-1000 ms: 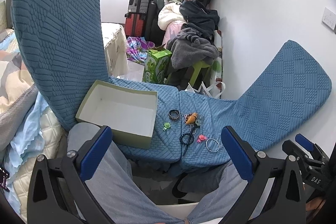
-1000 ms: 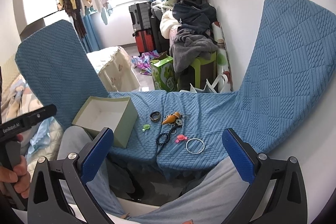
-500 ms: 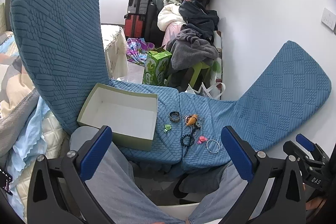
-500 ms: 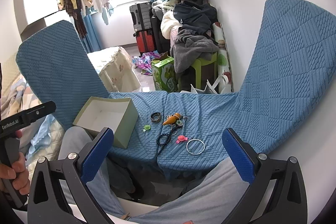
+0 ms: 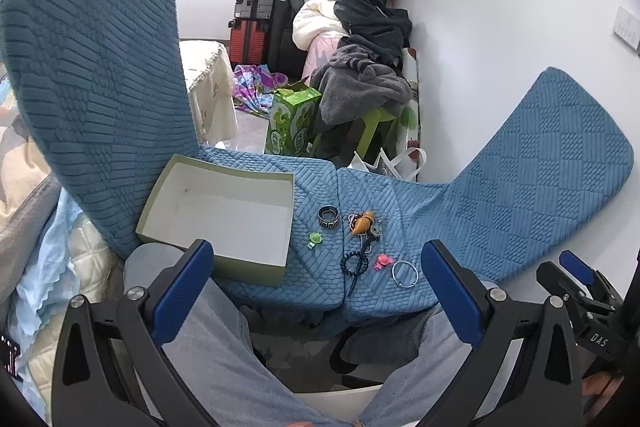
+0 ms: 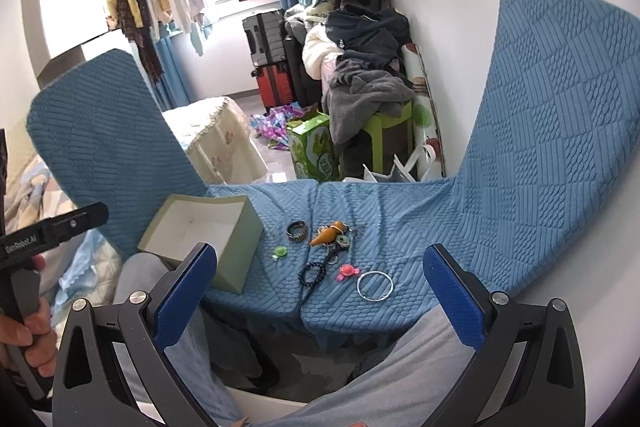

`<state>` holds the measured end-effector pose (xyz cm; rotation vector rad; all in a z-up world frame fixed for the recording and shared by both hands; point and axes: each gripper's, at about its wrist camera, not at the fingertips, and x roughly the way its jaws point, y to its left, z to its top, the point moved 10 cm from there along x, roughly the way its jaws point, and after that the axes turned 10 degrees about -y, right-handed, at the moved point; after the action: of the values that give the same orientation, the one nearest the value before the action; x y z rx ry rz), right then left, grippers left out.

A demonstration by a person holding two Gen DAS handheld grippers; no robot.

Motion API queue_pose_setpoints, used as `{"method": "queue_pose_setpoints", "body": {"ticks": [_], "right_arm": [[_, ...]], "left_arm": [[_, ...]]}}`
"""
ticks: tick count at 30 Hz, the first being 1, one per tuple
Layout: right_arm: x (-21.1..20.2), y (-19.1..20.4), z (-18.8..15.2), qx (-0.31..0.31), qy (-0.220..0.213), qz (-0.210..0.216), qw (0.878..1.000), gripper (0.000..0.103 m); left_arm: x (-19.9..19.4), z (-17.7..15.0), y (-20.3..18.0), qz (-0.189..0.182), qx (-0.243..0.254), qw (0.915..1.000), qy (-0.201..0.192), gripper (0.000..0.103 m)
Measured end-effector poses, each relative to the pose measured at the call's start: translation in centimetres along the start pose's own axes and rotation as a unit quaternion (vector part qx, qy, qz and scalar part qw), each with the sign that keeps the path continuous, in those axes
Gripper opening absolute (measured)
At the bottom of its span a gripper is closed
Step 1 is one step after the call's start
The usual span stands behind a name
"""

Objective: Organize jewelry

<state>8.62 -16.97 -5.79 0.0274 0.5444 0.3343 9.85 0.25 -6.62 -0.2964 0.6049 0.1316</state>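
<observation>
Jewelry lies on two blue-covered chair seats (image 5: pixel 312 267): a dark patterned ring (image 5: pixel 329 216), an orange pendant with charms (image 5: pixel 363 221), a green piece (image 5: pixel 315 237), a dark bead bracelet (image 5: pixel 354 264), a pink piece (image 5: pixel 383 261) and a silver bangle (image 5: pixel 404 273). An open, empty green box (image 5: pixel 224 215) sits left of them. The same ring (image 6: pixel 297 229), pendant (image 6: pixel 329 233), bangle (image 6: pixel 375 286) and box (image 6: pixel 200 231) show in the right wrist view. My left gripper (image 5: pixel 316 291) and right gripper (image 6: pixel 318 291) are both open and empty, held back above my knees.
Two blue chair backs rise at left (image 5: pixel 92 75) and right (image 5: pixel 536 187). My jeans-clad legs (image 5: pixel 224 355) are below the seats. Behind stand a green carton (image 5: pixel 292 123), a clothes-piled stool (image 5: pixel 360 95), suitcases (image 5: pixel 256 11) and a white wall (image 5: pixel 500 7).
Both grippers have drifted slightly; the seats and jewelry sit a touch lower and nearer in view. Nothing was picked up or moved.
</observation>
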Motion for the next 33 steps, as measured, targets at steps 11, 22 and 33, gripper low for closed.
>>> {"method": "queue_pose_setpoints", "body": {"ticks": [11, 22, 33], "right_arm": [[4.6, -2.7, -4.7, 0.010, 0.009, -0.006, 1.000, 0.103], [11.9, -6.1, -10.6, 0.045, 0.037, -0.003, 0.998, 0.087], [19.2, -7.9, -14.0, 0.022, 0.068, -0.003, 0.997, 0.080]], "left_arm": [[5.2, -2.8, -1.6, -0.030, 0.008, 0.9987, 0.040, 0.103], [13.5, -5.8, -5.9, -0.102, 0.004, 0.9901, 0.096, 0.093], [21.1, -11.8, -8.0, -0.125, 0.029, 0.9812, 0.144, 0.079]]}}
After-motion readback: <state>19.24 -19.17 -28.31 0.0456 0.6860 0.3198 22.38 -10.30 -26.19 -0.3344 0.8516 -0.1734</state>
